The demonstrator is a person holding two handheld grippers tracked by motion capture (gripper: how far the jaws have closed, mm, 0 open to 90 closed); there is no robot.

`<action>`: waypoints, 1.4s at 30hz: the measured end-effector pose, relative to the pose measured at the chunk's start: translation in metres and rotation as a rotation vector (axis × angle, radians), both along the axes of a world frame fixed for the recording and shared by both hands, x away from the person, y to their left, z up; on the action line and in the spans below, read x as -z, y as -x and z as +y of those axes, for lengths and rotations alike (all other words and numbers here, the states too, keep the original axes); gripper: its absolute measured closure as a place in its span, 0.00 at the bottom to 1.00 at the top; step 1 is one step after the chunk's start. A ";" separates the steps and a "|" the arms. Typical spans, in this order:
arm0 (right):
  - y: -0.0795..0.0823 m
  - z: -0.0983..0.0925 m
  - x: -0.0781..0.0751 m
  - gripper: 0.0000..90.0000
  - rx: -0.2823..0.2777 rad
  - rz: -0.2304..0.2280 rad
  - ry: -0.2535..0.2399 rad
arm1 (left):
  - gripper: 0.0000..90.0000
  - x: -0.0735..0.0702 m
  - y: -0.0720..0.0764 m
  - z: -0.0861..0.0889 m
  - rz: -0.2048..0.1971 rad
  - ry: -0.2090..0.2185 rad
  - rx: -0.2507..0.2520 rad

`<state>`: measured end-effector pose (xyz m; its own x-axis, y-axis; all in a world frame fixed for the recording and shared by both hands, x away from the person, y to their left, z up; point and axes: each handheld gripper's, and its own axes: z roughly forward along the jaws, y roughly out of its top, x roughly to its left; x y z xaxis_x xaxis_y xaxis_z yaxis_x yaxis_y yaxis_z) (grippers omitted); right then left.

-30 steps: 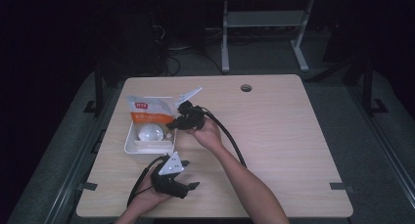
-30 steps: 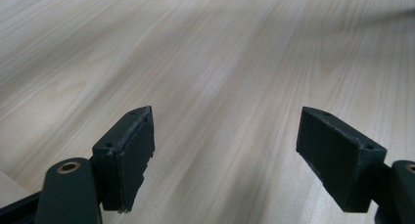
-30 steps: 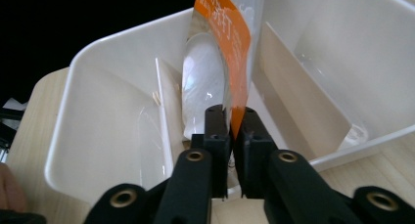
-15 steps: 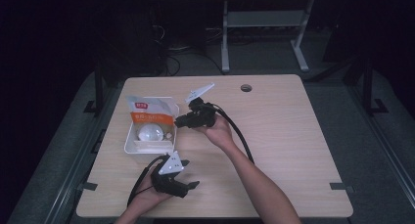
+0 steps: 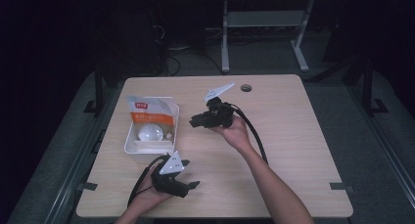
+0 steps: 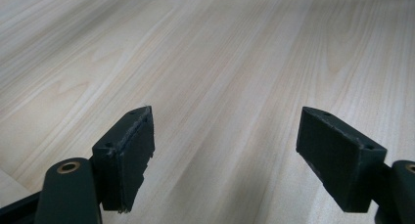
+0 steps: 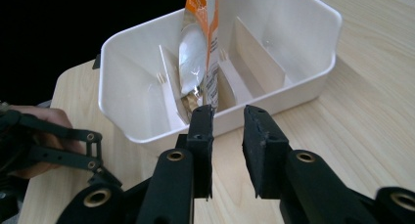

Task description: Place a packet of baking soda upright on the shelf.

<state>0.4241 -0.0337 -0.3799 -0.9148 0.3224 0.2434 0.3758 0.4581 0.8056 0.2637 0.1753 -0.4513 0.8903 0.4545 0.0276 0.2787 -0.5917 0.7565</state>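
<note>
2 hand-held tongs are in use over the light wooden table (image 5: 293, 150). landmark: the white plastic divided bin (image 5: 131, 142) at the table's left side. the orange-and-white snack pouch (image 7: 199, 48) stands upright in the bin's middle compartment, leaning on a divider; in the high view its top (image 5: 150, 111) overhangs the bin's far end.

step in hand, as judged: release after placing the pouch. the right gripper (image 7: 226, 117) sits just outside the bin's near wall, apart from the pouch. its jaws have just been opening, a narrow gap stands between them, and nothing is in it. in the high view this gripper (image 5: 196, 121) is to the right of the bin, raised off the table.

the left gripper (image 6: 225, 136) rests well short of the bin, near the table's front edge, jaws spread wide over bare wood and gripping nothing.

next move, as judged: withdraw the right gripper clear of the bin without catching the pouch; if the pouch tips, re-seat it.
</note>
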 end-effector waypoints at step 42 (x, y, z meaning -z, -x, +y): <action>0.032 -0.112 0.004 0.64 0.126 0.030 -0.039 | 0.24 0.003 -0.002 -0.001 0.001 -0.008 -0.008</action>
<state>0.3924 -0.1455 -0.3842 -0.8599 0.4241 0.2842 0.4523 0.3747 0.8093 0.2659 0.1739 -0.4541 0.8867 0.4614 0.0304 0.2841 -0.5956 0.7513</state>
